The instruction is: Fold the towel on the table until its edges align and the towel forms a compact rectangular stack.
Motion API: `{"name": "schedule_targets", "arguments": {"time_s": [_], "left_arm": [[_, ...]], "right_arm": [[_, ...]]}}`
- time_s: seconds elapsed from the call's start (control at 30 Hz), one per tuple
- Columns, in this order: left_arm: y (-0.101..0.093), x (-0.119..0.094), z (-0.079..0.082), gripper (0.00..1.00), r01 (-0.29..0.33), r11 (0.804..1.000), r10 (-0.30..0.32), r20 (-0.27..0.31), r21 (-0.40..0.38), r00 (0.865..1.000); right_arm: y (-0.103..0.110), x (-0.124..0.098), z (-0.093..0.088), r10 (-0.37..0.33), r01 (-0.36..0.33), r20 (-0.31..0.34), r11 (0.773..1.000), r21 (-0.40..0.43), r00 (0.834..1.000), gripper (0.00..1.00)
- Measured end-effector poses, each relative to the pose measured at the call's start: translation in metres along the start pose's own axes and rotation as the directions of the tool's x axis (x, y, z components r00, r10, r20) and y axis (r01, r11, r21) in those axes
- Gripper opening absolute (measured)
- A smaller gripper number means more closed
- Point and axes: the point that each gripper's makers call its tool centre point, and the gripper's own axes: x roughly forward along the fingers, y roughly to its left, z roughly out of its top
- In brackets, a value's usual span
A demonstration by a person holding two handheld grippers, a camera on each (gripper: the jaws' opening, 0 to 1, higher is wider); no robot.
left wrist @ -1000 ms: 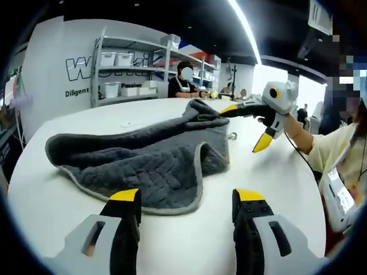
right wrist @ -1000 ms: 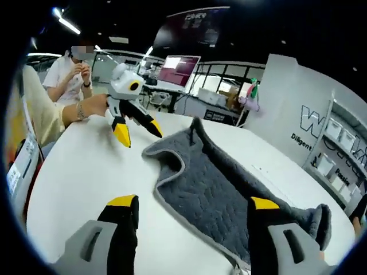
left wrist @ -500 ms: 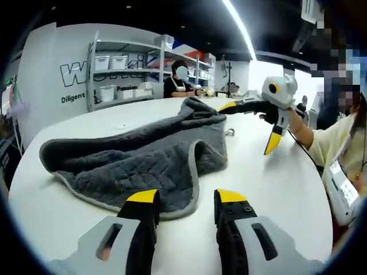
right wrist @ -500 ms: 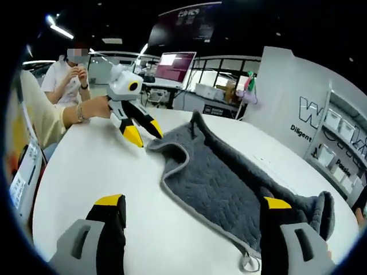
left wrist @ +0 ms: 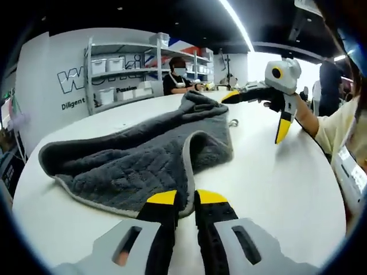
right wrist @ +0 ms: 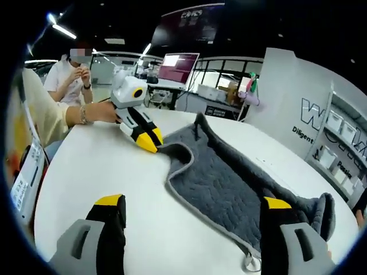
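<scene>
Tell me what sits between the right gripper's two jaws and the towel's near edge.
In the right gripper view, only bare white table lies between the open right gripper and the grey towel; a small hanging loop trails off the towel's edge near one jaw.

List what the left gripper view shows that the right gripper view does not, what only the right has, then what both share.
Left gripper view alone: its own jaws nearly closed at the towel's pale-trimmed near edge, a hanging loop at the far end, and a masked person by the shelves.

Right gripper view alone: its own jaws spread wide over the table, and a lit monitor behind.

Shared: the grey quilted towel lying rumpled on the white table, and the shelving wall.
</scene>
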Motion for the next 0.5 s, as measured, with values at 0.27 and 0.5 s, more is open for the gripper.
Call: {"name": "schedule_targets", "arguments": {"time_s": [0.27, 0.5], "left_arm": [[0.004, -0.012, -0.001, 0.04, 0.002, 0.999, -0.002, -0.008, 0.047, 1.0], [0.012, -0.029, -0.008, 0.04, -0.012, 0.997, 0.018, -0.068, 0.083, 0.998]], "right_arm": [[0.0, -0.002, 0.001, 0.0, 0.0, 0.002, 1.0, -0.003, 1.0, 0.99], [0.0, -0.004, 0.002, 0.001, 0.0, 0.009, 1.0, -0.002, 1.0, 0.99]]}}
